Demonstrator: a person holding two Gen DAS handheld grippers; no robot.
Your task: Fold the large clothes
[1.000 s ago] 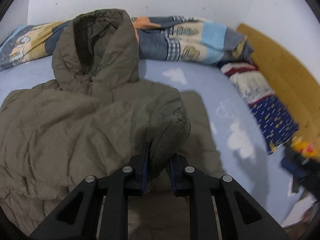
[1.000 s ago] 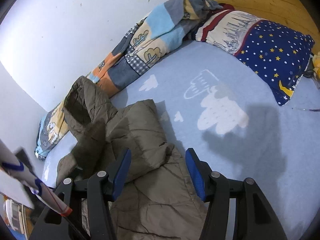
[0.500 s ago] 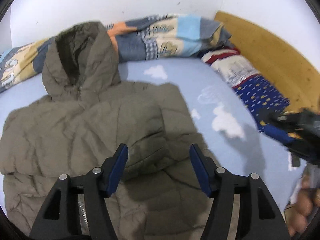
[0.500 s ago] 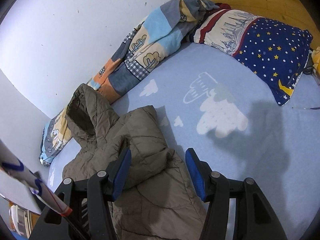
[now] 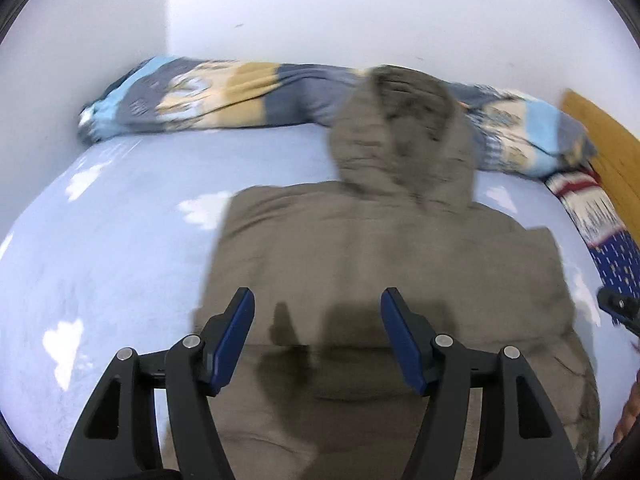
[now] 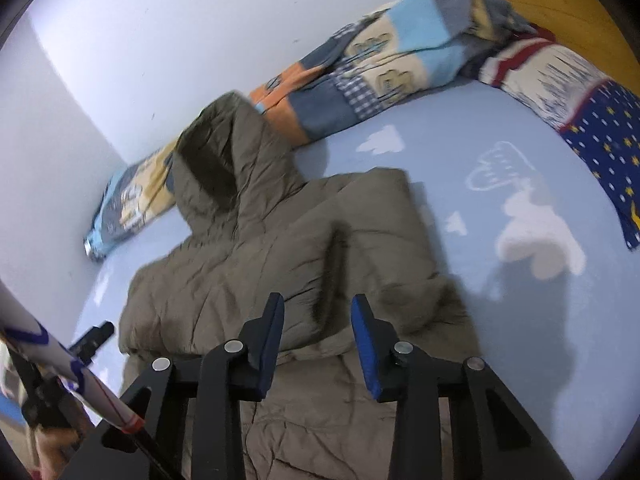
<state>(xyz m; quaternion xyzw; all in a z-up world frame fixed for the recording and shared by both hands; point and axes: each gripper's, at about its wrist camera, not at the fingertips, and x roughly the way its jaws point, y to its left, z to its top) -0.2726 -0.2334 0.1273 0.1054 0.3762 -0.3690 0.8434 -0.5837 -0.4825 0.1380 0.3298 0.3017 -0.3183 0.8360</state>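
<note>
An olive-green padded hooded jacket [image 5: 380, 248] lies flat on the light blue bed sheet [image 5: 120, 240], hood toward the wall, both sleeves folded in over the body. It also shows in the right wrist view [image 6: 280, 264]. My left gripper [image 5: 318, 312] is open and empty, hovering above the jacket's lower half. My right gripper [image 6: 318, 320] is open and empty, above the folded right sleeve near the jacket's middle. The left view is motion-blurred.
A rolled patchwork blanket [image 5: 240, 96] lies along the wall behind the hood; it also shows in the right wrist view [image 6: 380, 68]. A star-patterned pillow [image 6: 592, 120] and a wooden headboard [image 5: 604, 140] stand at the right. A white wall bounds the bed.
My left gripper let go of the sleeve, opened and swung left and back over the jacket. The sleeve now lies folded on the jacket. My right gripper narrowed a little and moved over the jacket.
</note>
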